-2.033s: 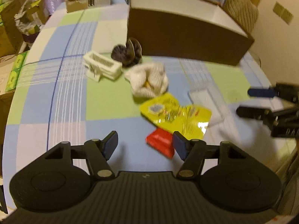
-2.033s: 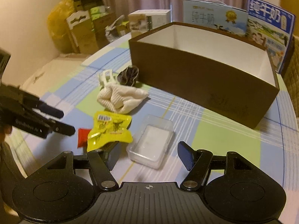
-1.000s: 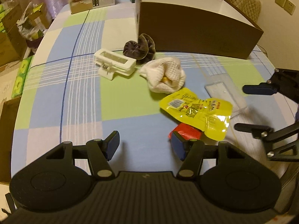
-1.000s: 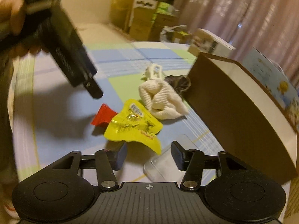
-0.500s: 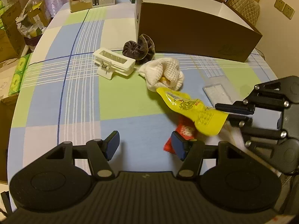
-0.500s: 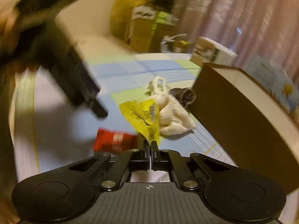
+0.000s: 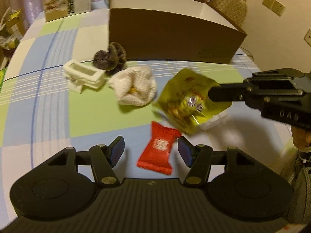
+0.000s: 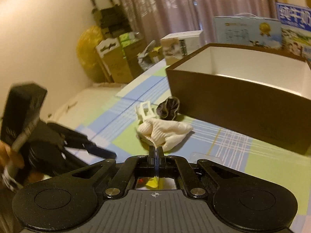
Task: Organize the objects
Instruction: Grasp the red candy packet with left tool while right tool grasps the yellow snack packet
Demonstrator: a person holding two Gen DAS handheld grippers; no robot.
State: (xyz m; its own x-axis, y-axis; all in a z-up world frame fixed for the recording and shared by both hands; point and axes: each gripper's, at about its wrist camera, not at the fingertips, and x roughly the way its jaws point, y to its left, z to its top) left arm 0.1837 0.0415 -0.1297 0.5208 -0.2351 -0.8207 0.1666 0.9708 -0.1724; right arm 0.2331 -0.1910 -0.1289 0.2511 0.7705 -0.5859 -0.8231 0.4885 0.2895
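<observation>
A: Starting at the left of the worktop (image 7: 48, 104), what lies there?

B: A white clip (image 7: 84, 75), then a dark scrunchie (image 7: 109, 59) touching it, then a cream cloth (image 7: 135, 90) just beside both. All three rest on the checked cover in front of the brown box (image 7: 171, 36).

A: And the left tool (image 7: 149, 151)?

B: Its jaws stand apart, holding nothing. The red packet (image 7: 158, 148) lies flat on the worktop between its fingers, not touched by either pad.

A: Further right?

B: The right tool (image 7: 215, 94) is clamped on one edge of the yellow pouch (image 7: 186, 101), which hangs clear of the worktop, tilted and blurred. In its own view the fingers are pressed together, with a sliver of yellow showing behind them.

A: Under the pouch?

B: Something pale, possibly a clear tray (image 7: 215, 121); it is mostly hidden, so I can't be sure.
</observation>
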